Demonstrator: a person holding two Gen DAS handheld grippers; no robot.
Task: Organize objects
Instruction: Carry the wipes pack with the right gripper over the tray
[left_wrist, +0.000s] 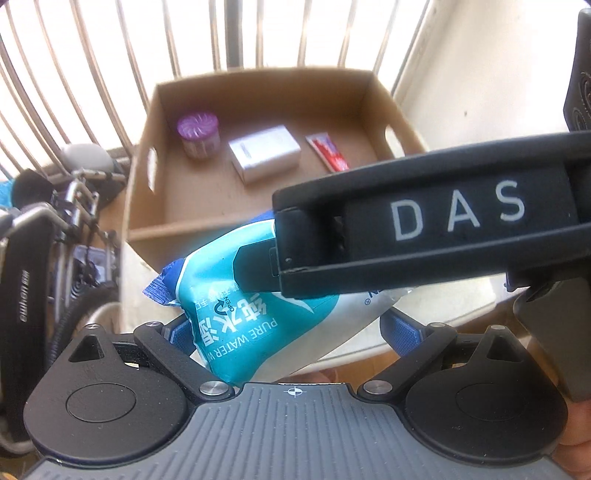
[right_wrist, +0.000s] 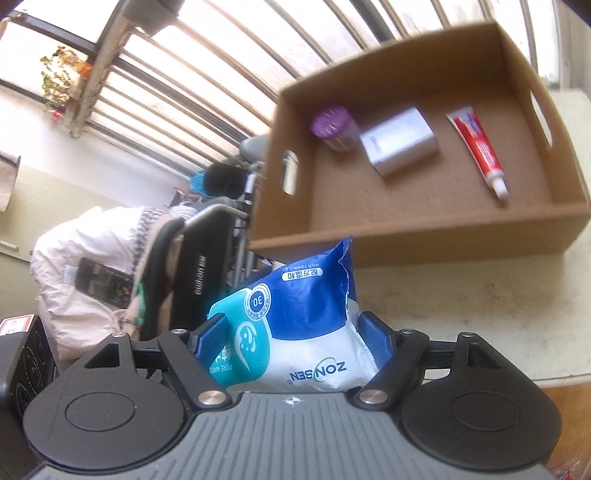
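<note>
A blue, teal and white wet wipes pack (right_wrist: 306, 317) sits between the blue pads of my right gripper (right_wrist: 291, 332), which is shut on it and holds it up in front of the cardboard box (right_wrist: 406, 229). In the left wrist view the same pack (left_wrist: 229, 295) lies between the wide-apart fingers of my left gripper (left_wrist: 290, 332). It touches the left pad, and a gap shows at the right pad. The right gripper's black finger (left_wrist: 258, 269) crosses over the pack. Inside the box (left_wrist: 184, 232) lie a purple-lidded jar (left_wrist: 197, 129), a small silver-white carton (left_wrist: 264, 153) and a red toothpaste tube (left_wrist: 327, 149).
The box stands on a pale tabletop (right_wrist: 461, 314) under a barred window. To the left are a metal-framed chair (left_wrist: 74, 192) and a white bag (right_wrist: 81, 266). The front half of the box floor (right_wrist: 406, 192) is bare.
</note>
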